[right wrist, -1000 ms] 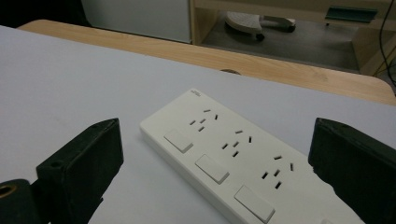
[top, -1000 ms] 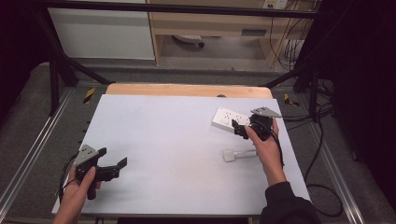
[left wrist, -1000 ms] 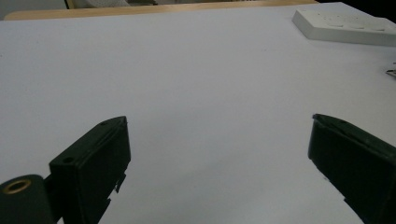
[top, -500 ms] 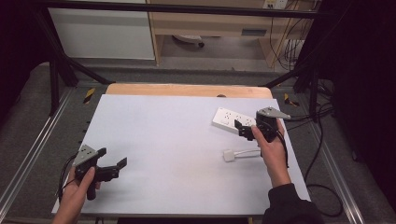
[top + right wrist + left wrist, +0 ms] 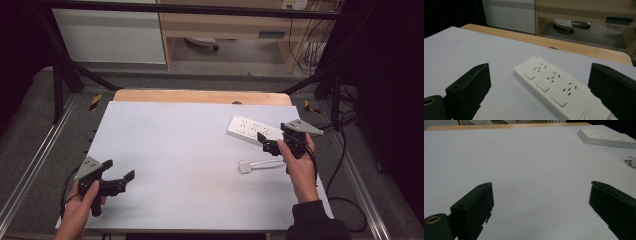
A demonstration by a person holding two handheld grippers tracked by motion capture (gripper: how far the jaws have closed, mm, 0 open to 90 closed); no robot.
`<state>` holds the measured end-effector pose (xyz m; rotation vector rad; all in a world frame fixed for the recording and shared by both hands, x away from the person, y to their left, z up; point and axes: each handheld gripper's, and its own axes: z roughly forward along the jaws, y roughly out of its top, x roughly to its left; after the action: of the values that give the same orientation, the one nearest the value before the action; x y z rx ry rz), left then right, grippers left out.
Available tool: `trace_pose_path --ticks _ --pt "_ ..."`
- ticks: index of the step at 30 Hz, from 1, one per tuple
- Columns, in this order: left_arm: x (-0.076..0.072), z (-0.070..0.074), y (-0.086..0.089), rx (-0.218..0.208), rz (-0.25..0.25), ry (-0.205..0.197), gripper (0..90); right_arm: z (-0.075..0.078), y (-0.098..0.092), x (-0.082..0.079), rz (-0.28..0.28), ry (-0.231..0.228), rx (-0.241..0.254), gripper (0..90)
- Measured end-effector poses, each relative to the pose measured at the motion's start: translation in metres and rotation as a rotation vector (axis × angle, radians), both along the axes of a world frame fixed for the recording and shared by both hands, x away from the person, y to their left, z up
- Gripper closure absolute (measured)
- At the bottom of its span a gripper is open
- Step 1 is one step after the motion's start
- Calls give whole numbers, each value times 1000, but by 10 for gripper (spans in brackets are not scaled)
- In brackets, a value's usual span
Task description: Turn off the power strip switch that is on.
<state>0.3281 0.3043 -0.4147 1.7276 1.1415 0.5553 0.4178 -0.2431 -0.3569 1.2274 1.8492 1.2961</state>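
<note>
The white plastic power strip with three sockets lies at the right of the frame on the pale desk. It looks hard, smooth and light (maybe slippery). The right gripper is wide apart beside it; grab its narrow sides.

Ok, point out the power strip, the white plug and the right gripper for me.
power strip (image 5: 549, 86): right gripper view, top face by the middle socket.
white plug (image 5: 244, 166): high view, plug body.
right gripper (image 5: 265, 143): high view, between its open jaw tips.
</note>
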Motion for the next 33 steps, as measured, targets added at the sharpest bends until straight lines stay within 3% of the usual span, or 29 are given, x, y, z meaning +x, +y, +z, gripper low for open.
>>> trace_pose_path --ticks 10,24,33 --pt "-11 0 7 -12 -6 3 55 2 -19 -19 -17 -9 11 41" --pt "-10 -1 6 -4 -6 19 55 6 -34 -43 -19 -23 32 23" --pt "-10 -1 6 -1 -8 21 55 -2 -48 -62 -33 -27 20 19"
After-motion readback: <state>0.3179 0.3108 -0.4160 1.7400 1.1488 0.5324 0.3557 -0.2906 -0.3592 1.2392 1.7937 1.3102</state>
